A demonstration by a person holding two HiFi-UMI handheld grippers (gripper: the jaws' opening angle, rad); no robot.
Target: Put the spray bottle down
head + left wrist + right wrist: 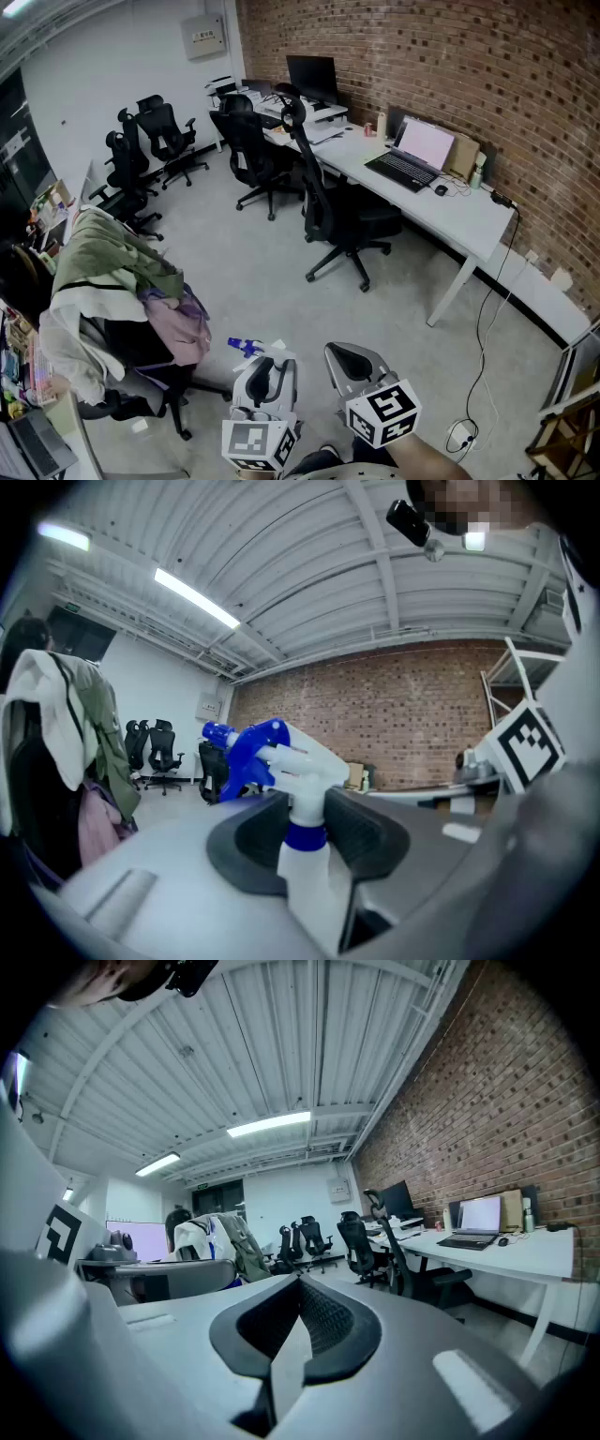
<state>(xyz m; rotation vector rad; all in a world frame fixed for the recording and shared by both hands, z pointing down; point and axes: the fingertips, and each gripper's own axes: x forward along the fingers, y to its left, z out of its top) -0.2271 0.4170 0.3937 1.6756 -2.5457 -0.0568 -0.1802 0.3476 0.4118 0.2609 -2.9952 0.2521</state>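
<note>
A white spray bottle (298, 761) with a blue trigger and blue collar stands upright between the jaws of my left gripper (305, 832). The dark pads press on its neck from both sides, and the nozzle points left. In the head view its blue trigger (246, 347) pokes out ahead of the left gripper (265, 382), low over the grey floor. My right gripper (352, 364) is beside it on the right; in the right gripper view this gripper (298, 1321) has its jaws together with nothing between them.
A chair heaped with clothes (122, 281) stands close on the left. A black office chair (342, 220) and a long white desk (469, 220) with a laptop (412, 155) line the brick wall ahead. More chairs (155, 141) stand at the back.
</note>
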